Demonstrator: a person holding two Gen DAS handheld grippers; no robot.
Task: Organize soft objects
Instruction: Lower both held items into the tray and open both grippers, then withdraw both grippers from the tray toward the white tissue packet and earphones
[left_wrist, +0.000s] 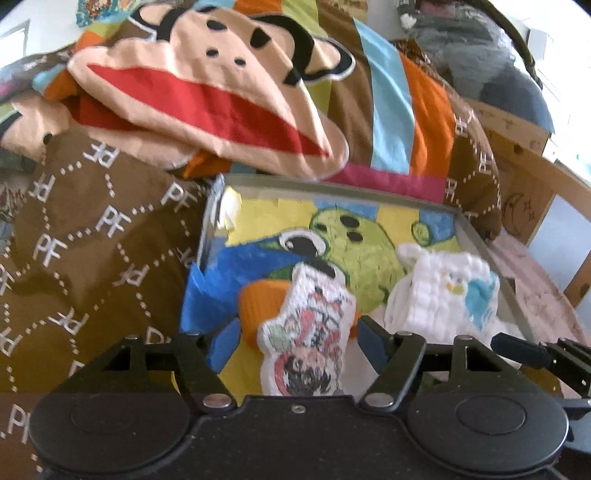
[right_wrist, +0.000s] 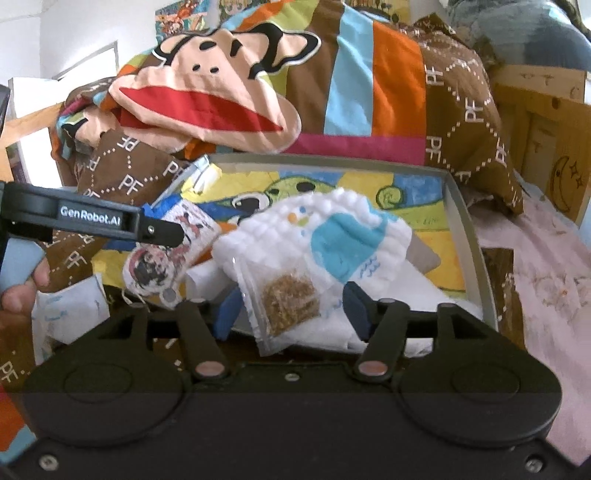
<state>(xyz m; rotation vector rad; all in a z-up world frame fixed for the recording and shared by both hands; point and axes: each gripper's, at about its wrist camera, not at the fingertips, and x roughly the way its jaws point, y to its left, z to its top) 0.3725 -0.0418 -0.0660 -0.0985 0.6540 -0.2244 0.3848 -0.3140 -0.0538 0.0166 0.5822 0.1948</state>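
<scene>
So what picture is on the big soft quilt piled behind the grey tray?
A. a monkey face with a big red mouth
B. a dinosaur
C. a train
A: the patchwork quilt behind the grey tray shows a tan monkey face with a wide red mouth.

The right gripper (right_wrist: 291, 314), fingers (right_wrist: 231, 312) apart, frames a clear packet (right_wrist: 280, 295) lying against a white towel (right_wrist: 332, 236) in a grey tray (right_wrist: 469, 236), the left gripper (right_wrist: 162, 230) touching a printed cloth (right_wrist: 166, 254).
</scene>
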